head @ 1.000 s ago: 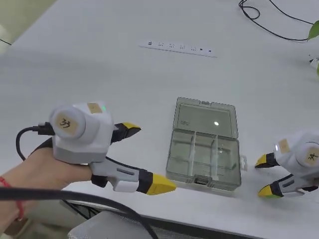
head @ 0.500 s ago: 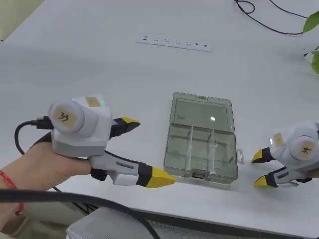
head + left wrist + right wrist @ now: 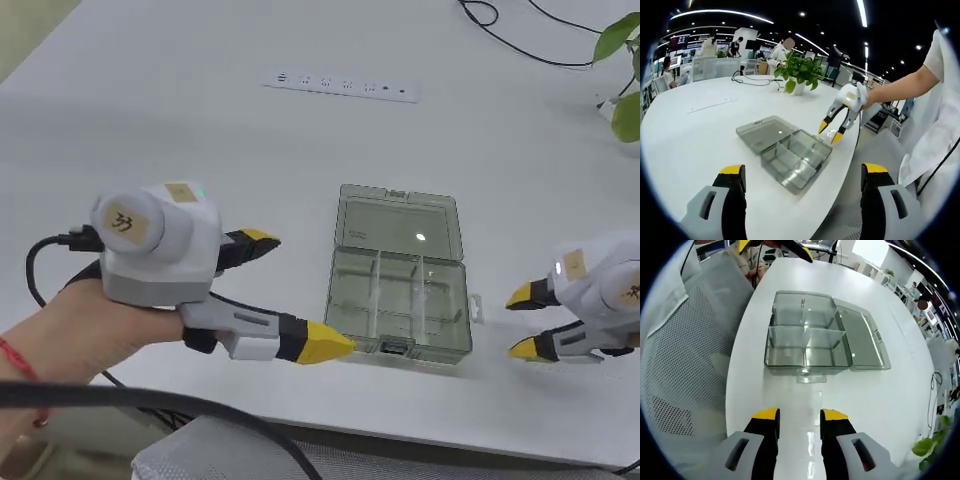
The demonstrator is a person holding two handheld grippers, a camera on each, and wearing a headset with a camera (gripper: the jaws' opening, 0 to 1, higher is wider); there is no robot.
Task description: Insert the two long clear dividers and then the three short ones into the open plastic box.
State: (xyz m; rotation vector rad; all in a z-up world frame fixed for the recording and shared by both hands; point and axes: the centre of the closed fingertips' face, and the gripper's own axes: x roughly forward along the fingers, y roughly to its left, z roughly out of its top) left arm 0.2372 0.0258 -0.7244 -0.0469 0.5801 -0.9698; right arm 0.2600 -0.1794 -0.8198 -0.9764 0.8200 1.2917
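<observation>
The clear plastic box point(image 3: 400, 300) lies open near the table's front edge, its lid point(image 3: 400, 222) flat behind it. Inside, two long clear dividers point(image 3: 375, 292) run front to back. In the right gripper view the box point(image 3: 807, 337) shows a cross piece too, though how many short ones stand inside I cannot tell. My left gripper point(image 3: 292, 292) hovers left of the box, jaws wide open and empty. My right gripper point(image 3: 524, 322) hangs right of the box, open and empty. The left gripper view has the box point(image 3: 785, 147) ahead of its own jaws point(image 3: 802, 172) and the right gripper point(image 3: 836, 126) beyond.
A white power strip point(image 3: 340, 85) lies at the back of the white table point(image 3: 200, 130). Black cables point(image 3: 520, 40) and a green plant point(image 3: 625, 60) sit at the far right. A grey mesh chair point(image 3: 690, 365) stands beside the table's front edge.
The head camera has shifted a little. Both grippers and the box keep about the same places relative to each other.
</observation>
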